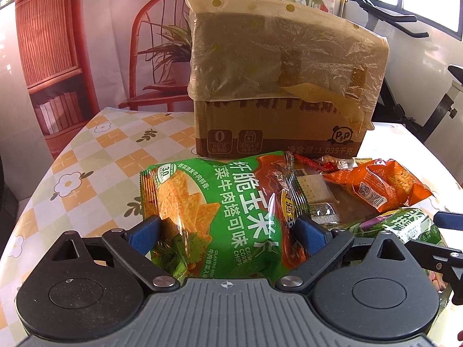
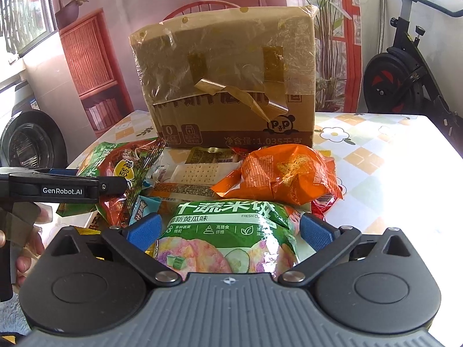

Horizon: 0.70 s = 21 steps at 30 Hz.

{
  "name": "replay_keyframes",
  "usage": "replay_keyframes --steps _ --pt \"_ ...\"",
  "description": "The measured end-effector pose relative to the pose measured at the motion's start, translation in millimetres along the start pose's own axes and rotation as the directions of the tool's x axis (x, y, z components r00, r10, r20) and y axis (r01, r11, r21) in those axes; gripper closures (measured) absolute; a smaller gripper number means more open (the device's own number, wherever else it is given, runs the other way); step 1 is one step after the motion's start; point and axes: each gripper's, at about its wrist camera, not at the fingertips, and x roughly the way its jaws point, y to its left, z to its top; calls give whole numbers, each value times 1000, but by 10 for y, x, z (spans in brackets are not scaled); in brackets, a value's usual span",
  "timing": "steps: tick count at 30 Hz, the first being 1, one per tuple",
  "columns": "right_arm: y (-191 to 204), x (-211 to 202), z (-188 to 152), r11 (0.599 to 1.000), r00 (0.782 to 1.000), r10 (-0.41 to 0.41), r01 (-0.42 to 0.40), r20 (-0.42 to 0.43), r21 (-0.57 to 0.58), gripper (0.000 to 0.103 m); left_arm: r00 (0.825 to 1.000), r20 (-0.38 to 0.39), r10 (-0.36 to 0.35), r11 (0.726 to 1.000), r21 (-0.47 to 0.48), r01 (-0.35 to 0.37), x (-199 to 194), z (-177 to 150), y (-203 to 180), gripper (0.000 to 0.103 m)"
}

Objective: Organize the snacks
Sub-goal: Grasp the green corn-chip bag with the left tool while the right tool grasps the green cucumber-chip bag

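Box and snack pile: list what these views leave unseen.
- Box: its inside, both views; taped plastic covers the top.
- Cracker pack: lower edge, right view; hidden behind other packets.
- Chips bag: bottom, left view; behind the left gripper body.
- Rice-cake bag: bottom, right view; behind the right gripper.

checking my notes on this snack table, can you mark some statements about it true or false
1. A green chip bag lies between the left gripper's wide-open jaws. True.
2. The cardboard box lies flat and crushed. False: it stands upright behind the snacks.
3. The orange snack bag lies between the box and the green rice cracker bag. True.
4. The right gripper is clamped shut on the orange bag. False: its jaws are open around the rice cracker bag.
5. The tablecloth is plain white. False: it has orange checks and flowers.
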Motion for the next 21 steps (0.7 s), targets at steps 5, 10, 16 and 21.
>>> replay_keyframes --steps 5,10,16,21 --pt "-17 88 -69 1000 1000 13 -13 -7 20 0 1000 7 -2 1000 15 2 -50 -22 -11 7" --pt "17 168 -76 1000 999 6 -5 -39 9 0 1000 12 1 1000 14 -1 -86 -37 -20 9" --pt "2 298 -88 1000 994 -8 9 -108 9 0 1000 15 11 1000 18 -11 -87 -55 -27 9" --pt "13 335 -154 1000 992 -1 -1 -123 -13 0 999 19 25 999 28 -26 -78 -67 -48 7"
